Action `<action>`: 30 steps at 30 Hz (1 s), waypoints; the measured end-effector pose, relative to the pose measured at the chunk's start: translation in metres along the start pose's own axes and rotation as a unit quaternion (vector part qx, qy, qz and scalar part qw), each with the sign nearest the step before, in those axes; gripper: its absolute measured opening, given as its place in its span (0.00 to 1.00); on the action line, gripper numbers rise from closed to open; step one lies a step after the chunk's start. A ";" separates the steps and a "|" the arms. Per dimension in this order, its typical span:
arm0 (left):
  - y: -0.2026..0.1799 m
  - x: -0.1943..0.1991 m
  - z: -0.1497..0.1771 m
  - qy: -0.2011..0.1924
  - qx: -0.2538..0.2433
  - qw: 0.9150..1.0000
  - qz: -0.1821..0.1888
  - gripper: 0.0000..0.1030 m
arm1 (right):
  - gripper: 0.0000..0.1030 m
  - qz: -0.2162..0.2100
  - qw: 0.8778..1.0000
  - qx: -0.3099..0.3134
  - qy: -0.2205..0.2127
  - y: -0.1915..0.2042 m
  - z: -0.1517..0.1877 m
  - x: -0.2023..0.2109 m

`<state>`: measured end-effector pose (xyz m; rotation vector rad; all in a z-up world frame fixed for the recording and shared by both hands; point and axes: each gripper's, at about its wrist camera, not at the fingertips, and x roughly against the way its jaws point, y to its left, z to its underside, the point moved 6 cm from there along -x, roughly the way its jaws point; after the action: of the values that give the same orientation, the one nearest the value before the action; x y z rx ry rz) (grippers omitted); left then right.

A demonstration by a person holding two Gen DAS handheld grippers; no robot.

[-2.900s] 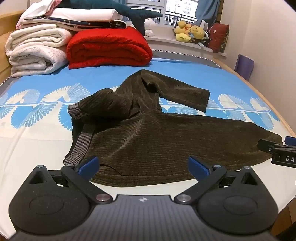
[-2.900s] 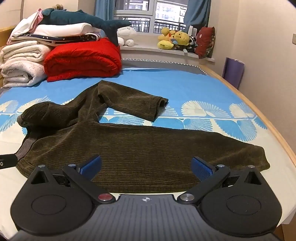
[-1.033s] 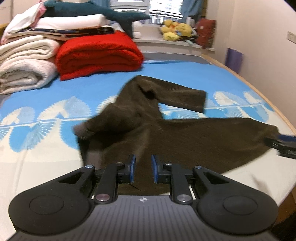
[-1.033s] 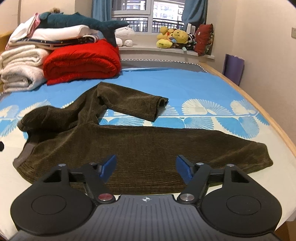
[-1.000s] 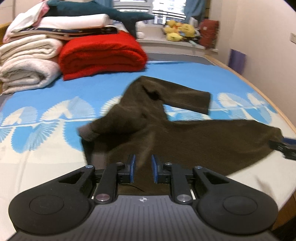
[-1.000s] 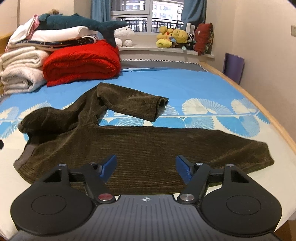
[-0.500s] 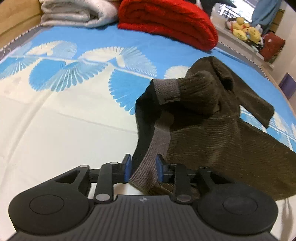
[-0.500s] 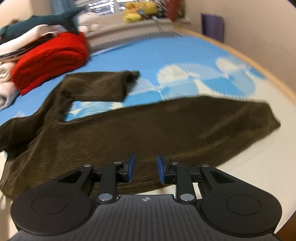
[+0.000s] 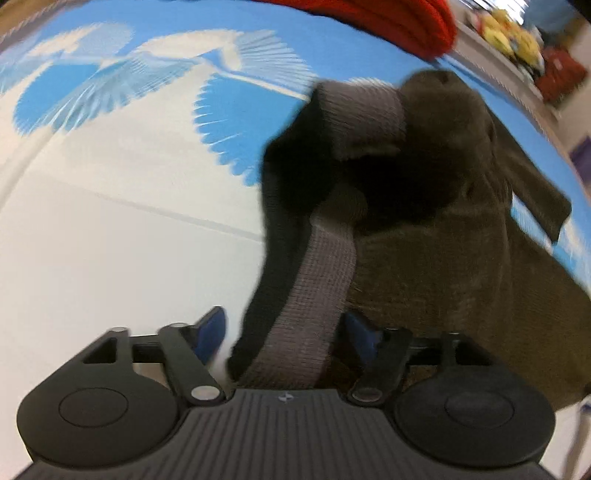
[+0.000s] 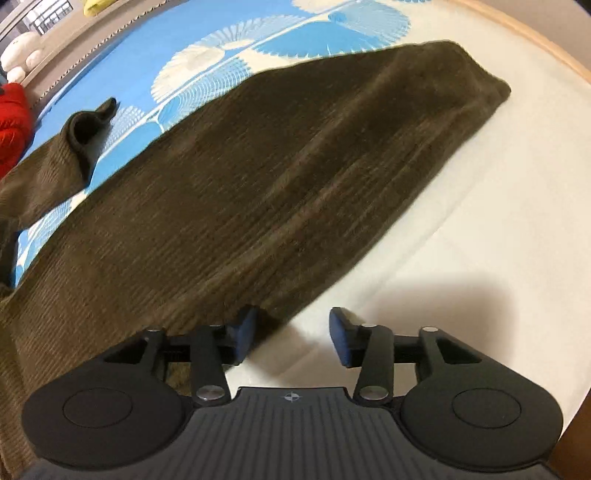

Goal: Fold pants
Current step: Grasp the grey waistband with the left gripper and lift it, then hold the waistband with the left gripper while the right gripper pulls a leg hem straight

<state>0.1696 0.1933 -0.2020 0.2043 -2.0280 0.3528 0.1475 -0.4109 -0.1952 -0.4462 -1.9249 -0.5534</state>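
Dark olive corduroy pants (image 9: 461,236) lie spread on the bed, with a grey waistband (image 9: 321,280). My left gripper (image 9: 286,336) is open, its blue pads on either side of the waistband's near end. In the right wrist view one pant leg (image 10: 277,177) runs diagonally to its cuff at the upper right. My right gripper (image 10: 291,338) is open low over the leg's near edge, with its left pad at the fabric and its right pad over bare sheet. The other leg's cuff (image 10: 88,129) lies at the far left.
The bed sheet (image 9: 110,240) is cream with blue fan prints. A red folded blanket (image 9: 399,18) and plush toys (image 9: 513,33) sit at the far side. The bed's wooden edge (image 10: 535,40) runs along the right.
Both grippers have opened from nearly shut and dropped close to the pants. The left one now straddles the waistband; the right one moved down to the leg's near edge.
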 end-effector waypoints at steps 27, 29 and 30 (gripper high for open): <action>0.059 0.156 0.048 -0.054 -0.072 0.996 -0.016 0.08 | 0.00 -0.063 0.990 0.125 -0.001 -0.002 0.028 0.060; 0.077 0.152 0.058 -0.020 -0.074 0.996 -0.039 0.10 | 0.00 -0.066 0.986 0.140 0.057 -0.014 0.043 0.053; 0.086 0.148 0.063 0.001 -0.070 0.996 -0.046 0.10 | 0.00 -0.069 0.985 0.145 0.069 -0.020 0.047 0.053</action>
<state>0.0233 0.2541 -0.1122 0.2092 -2.0238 0.1528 0.0813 -0.3977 -0.1671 -0.0865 -1.8741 -0.3715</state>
